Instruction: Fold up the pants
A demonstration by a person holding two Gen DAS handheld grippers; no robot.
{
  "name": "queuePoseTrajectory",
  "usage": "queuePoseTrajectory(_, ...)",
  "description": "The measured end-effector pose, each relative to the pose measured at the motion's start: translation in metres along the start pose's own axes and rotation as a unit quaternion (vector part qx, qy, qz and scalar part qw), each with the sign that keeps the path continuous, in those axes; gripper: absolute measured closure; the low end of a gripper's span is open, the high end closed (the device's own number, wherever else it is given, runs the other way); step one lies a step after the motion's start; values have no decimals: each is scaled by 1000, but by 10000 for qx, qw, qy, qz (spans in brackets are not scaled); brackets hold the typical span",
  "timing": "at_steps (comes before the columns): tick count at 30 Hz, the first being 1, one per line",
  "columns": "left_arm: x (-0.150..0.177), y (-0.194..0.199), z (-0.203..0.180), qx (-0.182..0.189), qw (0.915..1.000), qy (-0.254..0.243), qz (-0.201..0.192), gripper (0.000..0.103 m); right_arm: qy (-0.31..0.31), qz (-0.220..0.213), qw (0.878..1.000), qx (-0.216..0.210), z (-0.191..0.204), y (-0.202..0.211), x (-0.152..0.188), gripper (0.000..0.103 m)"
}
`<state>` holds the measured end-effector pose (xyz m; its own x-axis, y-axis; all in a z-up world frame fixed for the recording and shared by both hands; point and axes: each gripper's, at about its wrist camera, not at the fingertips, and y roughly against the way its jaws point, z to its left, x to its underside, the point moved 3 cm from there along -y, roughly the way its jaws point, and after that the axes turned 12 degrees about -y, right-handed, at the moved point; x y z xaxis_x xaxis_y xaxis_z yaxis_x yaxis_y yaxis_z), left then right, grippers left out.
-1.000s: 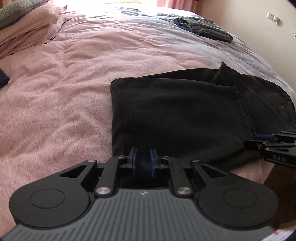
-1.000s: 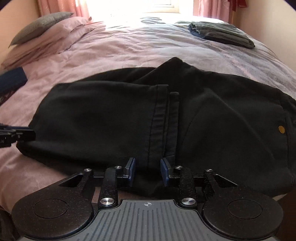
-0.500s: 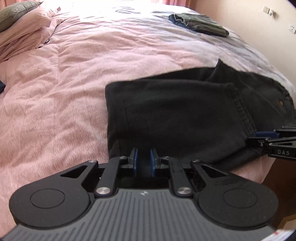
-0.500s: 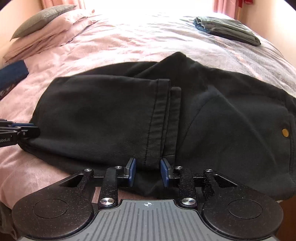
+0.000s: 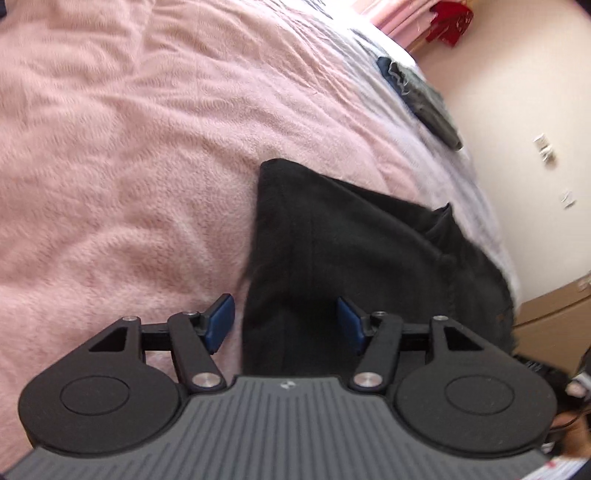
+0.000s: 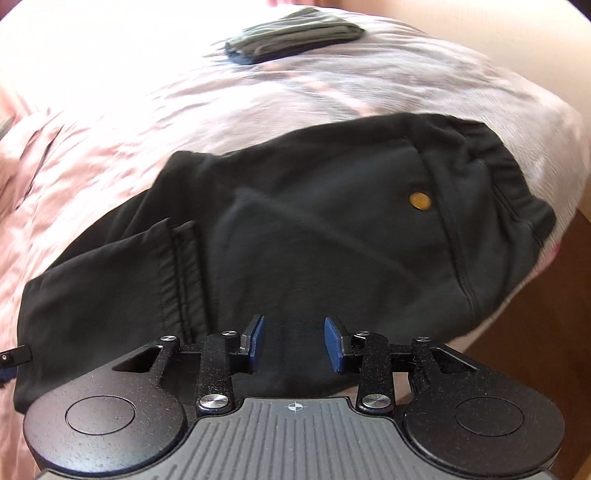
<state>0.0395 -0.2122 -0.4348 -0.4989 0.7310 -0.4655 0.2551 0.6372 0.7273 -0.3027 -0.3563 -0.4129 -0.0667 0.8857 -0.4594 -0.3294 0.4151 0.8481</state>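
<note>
Pants (image 6: pixel 295 236): black, folded over on themselves, lying flat on the pink bedspread (image 5: pixel 110 155) near the bed's near edge. From my right wrist camera I see the waistband end at the right, gathered elastic toward the bed corner, with a small round brass-coloured button (image 6: pixel 420 201) on the upper layer. The hemmed leg ends lie across the left part of the bundle, their double-stitched cuffs running roughly toward me.

Left gripper (image 5: pixel 282 326): my fingers are spread wide apart and hold nothing. The left blue pad (image 5: pixel 221 322) sits over bare bedspread just beside the pants' folded edge; the right pad is over the black cloth. That folded edge runs away from me between the two pads. I cannot tell whether either pad touches the fabric.

Right gripper (image 6: pixel 294 345): fingers parted, nothing clasped between them. Both blue pads hang over the near edge of the pants, just right of the cuffs. Contact with the cloth is not clear to me.

Other items: a second folded bundle of dark grey-green clothing (image 6: pixel 291 35) lies well apart at the far side of the bed. A red item (image 5: pixel 448 26) hangs by the pale wall (image 5: pixel 517 110) in the left camera's far corner. Wooden furniture (image 5: pixel 550 314) stands beyond the bed's right side. The left view is tilted and somewhat blurred.
</note>
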Motion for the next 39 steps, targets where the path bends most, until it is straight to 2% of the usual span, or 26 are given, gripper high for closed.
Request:
queuePoseTrajectory(6, -2, -15, 5, 364, 9993, 31, 77, 52, -53, -218, 9992, 336, -10, 0, -4, 70)
queuePoseTrajectory(10, -3, -10, 9, 410, 9988, 280, -28, 78, -67, -279, 9989, 382, -15, 1, -9, 70)
queuePoseTrajectory(13, -5, 0, -6, 224, 9994, 176, -181, 86, -65, -321, 9986, 410, -25, 4, -13, 70)
queuePoseTrajectory(18, -17, 30, -55, -341, 9985, -116, -423, 90, 31, -403, 9979, 511, -57, 16, -34, 70)
queuePoseTrajectory(24, -36, 64, -167, -1271, 9887, -538, -585, 90, 48, -345, 9987, 382, -126, 29, -79, 70)
queuePoseTrajectory(29, -52, 62, -294, -1445, 9815, -800, -965, 90, 115, -302, 9991, 257, -190, 46, -121, 70)
queuePoseTrajectory(31, -57, 48, -348, -1307, 9809, -1001, -1032, 90, 116, -334, 9990, 260, -216, 57, -138, 70)
queuePoseTrajectory(32, -58, 39, -372, -1126, 9823, -1079, -1036, 89, 104, -371, 9989, 277, -228, 63, -145, 70)
queuePoseTrajectory(34, -59, 15, -417, -568, 9866, -1188, -965, 79, 50, -459, 9983, 350, -253, 73, -159, 70)
queuePoseTrajectory(35, -58, 0, -438, -163, 9881, -1207, -938, 76, 14, -501, 9979, 403, -265, 78, -164, 70)
queuePoseTrajectory(36, -56, -13, -456, 234, 9876, -1250, -923, 63, -31, -553, 9974, 469, -278, 82, -169, 70)
queuePoseTrajectory(37, -55, -24, -472, 467, 9857, -1346, -904, 50, -99, -611, 9966, 545, -291, 87, -173, 70)
queuePoseTrajectory(39, -50, -43, -488, 230, 9812, -1654, -968, 52, -263, -663, 9951, 689, -315, 93, -178, 70)
